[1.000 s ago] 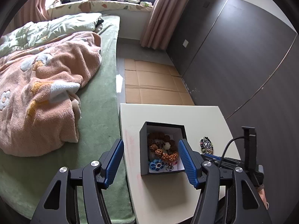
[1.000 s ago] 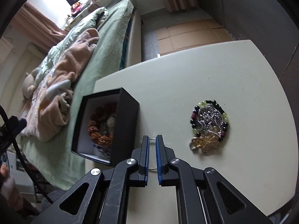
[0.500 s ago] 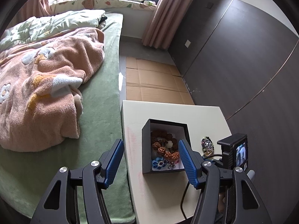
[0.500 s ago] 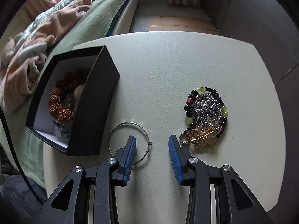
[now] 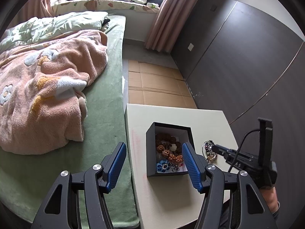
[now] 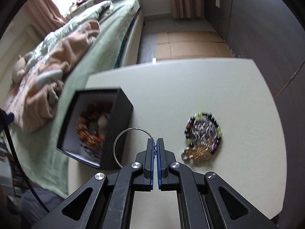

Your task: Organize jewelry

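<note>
The bed (image 5: 106,114) with its green cover fills the left half of the left wrist view, and a pink fleece blanket (image 5: 43,95) lies bunched on it toward the upper left. Flattened cardboard (image 5: 156,84) covers the floor at frame centre, just beyond the pale bench (image 5: 171,190) at lower centre.

On the bench stands an open black box (image 5: 150,152), white inside, holding a brown beaded bracelet (image 5: 169,150) and a blue flower piece (image 5: 163,166) in its near corner. To the right of the box, well apart from it in the right wrist view, a small heap of jewelry (image 6: 203,135) lies on the bench: dark and green beads ringing something silvery, with a gold piece at its lower edge (the picture is blurred there).

The left hand-held gripper (image 5: 154,166) hangs at the bottom of its frame, its blue pads about half apart with nothing between them; the box shows in the gap beyond.

The right hand-held gripper (image 6: 155,147), at lower centre of its own view, is pressed closed on a thin silver hoop (image 6: 119,139). It pinches the hoop at the clasp end, and the ring curves out to the left in front of the box wall.
</note>
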